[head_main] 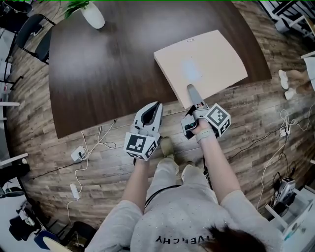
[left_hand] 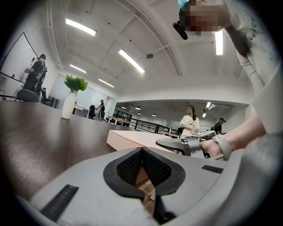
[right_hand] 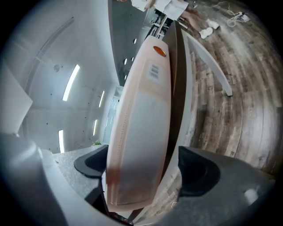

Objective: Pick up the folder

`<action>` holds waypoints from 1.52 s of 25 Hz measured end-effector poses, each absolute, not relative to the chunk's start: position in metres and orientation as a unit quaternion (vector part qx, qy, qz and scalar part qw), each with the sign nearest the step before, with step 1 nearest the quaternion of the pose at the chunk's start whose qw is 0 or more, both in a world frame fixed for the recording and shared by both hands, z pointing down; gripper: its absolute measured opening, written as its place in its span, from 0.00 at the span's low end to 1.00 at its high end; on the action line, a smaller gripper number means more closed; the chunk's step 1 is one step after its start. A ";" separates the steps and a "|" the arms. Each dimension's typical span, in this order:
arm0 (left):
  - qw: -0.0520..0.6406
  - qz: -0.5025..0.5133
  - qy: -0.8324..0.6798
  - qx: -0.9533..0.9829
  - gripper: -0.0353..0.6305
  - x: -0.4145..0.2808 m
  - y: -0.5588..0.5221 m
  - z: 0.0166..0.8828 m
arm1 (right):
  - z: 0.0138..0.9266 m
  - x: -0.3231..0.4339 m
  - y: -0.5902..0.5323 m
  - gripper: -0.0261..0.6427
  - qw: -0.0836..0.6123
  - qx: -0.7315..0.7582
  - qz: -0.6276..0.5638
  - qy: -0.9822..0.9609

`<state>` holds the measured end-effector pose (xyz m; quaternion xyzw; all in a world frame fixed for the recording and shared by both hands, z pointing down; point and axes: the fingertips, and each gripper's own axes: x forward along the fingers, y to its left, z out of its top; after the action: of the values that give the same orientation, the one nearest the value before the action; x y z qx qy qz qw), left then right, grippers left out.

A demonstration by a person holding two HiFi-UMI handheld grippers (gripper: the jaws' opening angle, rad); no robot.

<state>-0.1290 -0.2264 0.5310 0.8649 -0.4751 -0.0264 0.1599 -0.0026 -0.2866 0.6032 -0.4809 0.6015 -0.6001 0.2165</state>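
Observation:
A flat beige folder [head_main: 206, 61] lies on the right part of the dark table [head_main: 108, 74], its near corner at the table's front edge. My right gripper [head_main: 193, 96] is open, turned on its side; one finger lies over the folder's near edge, the other is hidden below. In the right gripper view the folder [right_hand: 141, 132] and the table edge stand between the wide jaws of that gripper [right_hand: 143, 167], the right pad well apart. My left gripper [head_main: 156, 106] is shut and empty just off the table's front edge, left of the folder [left_hand: 132, 137]; its tips [left_hand: 142, 150] meet.
A white vase with a green plant [head_main: 93, 15] stands at the table's far left corner. Cables and a power adapter [head_main: 78, 154] lie on the wooden floor by my feet. People stand in the background [left_hand: 191, 123] of the left gripper view.

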 end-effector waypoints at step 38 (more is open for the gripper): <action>0.153 -0.033 -0.480 0.863 0.05 -0.123 -0.205 0.525 | 0.595 0.007 -0.247 0.51 0.274 -0.393 -0.616 0.625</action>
<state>-0.1231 -0.2046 0.5251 0.8631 -0.4801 -0.0333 0.1535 0.0068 -0.2466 0.5951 -0.3934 0.6247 -0.6164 0.2739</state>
